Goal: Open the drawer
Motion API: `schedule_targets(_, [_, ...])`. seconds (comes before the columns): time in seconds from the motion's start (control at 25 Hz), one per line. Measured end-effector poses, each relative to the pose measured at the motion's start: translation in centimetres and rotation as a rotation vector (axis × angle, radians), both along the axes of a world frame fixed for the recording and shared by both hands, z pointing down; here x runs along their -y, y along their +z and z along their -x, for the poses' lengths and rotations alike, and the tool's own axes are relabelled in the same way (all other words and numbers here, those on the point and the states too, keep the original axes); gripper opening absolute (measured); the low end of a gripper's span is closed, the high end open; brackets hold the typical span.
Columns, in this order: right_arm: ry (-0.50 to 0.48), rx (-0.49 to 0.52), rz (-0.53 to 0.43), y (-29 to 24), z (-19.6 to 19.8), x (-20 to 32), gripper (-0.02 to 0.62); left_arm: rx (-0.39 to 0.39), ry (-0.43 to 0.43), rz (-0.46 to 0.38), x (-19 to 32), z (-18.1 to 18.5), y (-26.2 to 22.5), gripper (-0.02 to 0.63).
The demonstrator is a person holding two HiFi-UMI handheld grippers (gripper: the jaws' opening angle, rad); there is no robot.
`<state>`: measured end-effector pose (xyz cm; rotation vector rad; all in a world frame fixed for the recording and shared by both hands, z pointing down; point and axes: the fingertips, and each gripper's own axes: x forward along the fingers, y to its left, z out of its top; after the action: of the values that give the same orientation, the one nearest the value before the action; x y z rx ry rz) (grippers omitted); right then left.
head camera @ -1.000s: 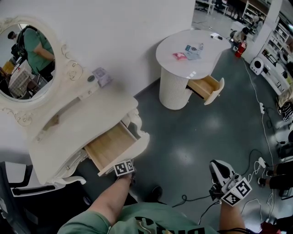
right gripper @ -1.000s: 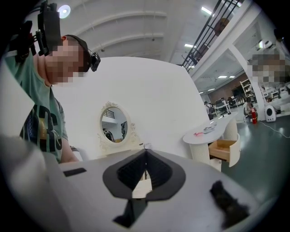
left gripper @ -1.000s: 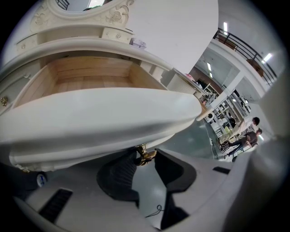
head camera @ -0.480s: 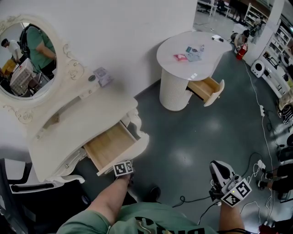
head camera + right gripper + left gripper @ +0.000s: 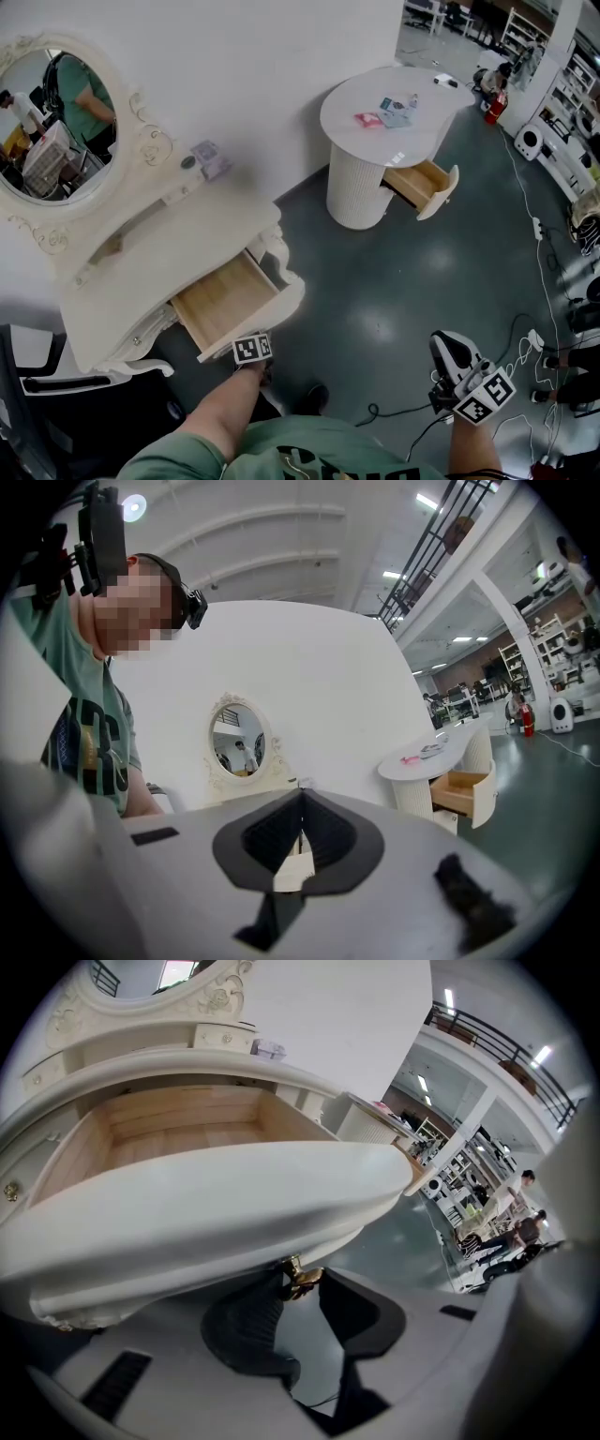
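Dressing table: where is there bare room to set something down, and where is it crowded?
The dressing table top is bare from the mirror base to its front edge; only the small box sits on the shelf by the mirror. The open drawer is empty. It is crowded at the drawer front, where the left gripper has its fingers on the knob.

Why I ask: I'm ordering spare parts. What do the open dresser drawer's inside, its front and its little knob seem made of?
The drawer inside looks like pale bare wood, matte, with board lines and faint grain. The drawer front is smooth cream-white paint with a soft sheen; what lies beneath cannot be told. The knob is probably brass-coloured metal, judging by its yellow glint.
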<state>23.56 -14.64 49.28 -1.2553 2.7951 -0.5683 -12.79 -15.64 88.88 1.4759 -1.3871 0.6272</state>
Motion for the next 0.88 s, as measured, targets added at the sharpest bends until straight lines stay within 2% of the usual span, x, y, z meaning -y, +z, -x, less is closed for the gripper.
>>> schedule_targets(0.36, [0.002,-0.008,-0.006,-0.6,0.0,-0.1,0.012,0.004,0.010,0.011,0.0,0.1,0.1,0.129])
schedule_targets(0.56, [0.011,-0.015,-0.015,-1.6,-0.4,-0.1,0.012,-0.023,-0.001,0.034,-0.1,0.0,0.3,0.135])
schedule_targets(0.88, [0.021,-0.041,-0.020,-2.4,-0.8,-0.8,0.012,0.018,0.010,0.043,-0.4,-0.2,0.3,0.147])
